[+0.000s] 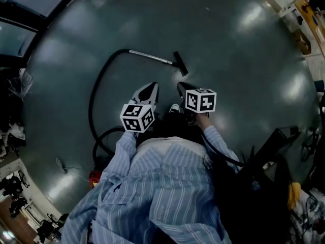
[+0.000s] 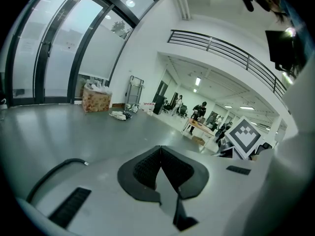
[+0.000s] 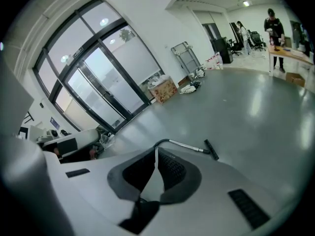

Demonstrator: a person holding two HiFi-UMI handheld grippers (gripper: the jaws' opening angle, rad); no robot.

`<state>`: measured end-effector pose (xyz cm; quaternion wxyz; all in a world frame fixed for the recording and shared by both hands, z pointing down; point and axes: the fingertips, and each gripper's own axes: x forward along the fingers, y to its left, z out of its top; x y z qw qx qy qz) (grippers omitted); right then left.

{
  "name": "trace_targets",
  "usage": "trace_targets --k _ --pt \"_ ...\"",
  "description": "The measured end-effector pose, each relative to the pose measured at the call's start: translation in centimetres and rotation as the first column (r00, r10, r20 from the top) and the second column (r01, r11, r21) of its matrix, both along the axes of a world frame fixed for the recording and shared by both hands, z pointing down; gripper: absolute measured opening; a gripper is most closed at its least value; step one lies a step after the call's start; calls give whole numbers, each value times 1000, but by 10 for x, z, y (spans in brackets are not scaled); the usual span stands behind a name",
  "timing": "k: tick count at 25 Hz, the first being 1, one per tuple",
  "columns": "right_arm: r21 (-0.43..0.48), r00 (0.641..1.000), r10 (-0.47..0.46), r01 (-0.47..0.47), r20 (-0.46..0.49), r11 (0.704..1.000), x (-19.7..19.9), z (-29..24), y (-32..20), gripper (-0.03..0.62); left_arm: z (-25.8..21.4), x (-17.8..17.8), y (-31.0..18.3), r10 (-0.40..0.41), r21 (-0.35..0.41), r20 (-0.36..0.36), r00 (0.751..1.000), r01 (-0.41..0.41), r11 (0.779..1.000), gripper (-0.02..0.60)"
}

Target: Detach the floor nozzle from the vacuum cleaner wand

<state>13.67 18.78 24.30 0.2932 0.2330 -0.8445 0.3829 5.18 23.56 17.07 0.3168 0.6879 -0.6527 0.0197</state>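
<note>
Sleeves [image 1: 122,154] forward | left gripper [image 1: 151,87]: jaws closed, empty, angled down | right gripper [image 1: 181,87]: likewise | floor nozzle [image 1: 181,63] ahead

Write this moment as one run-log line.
nozzle on wand, floor | left gripper shut, empty | right gripper shut, empty | detaching not started

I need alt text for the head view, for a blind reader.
A vacuum wand with its floor nozzle attached lies on a grey floor, its black hose curving back to the person. The left gripper and right gripper, both shut, hover short of it.
</note>
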Motion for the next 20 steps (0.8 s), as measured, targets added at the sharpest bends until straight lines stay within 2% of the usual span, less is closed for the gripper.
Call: trace_targets --k 4,11,14,20 --pt "-38 1000 -7 8 10 999 -11 7 -9 21 -1 -12 -2 -11 -37 36 999 12 999 6" --pt "-94 999 43 -40 32 995 -28 29 -21 21 19 -42 -17 -7 -89 25 1000 10 996 7" --pt "-109 996 88 -85 22 990 -27 32 -28 23 22 -48 -25 27 -104 23 999 -24 994 7" --pt "-110 969 246 -243 10 964 -31 49 -58 23 49 -73 -67 156 -122 13 988 -153 981 6"
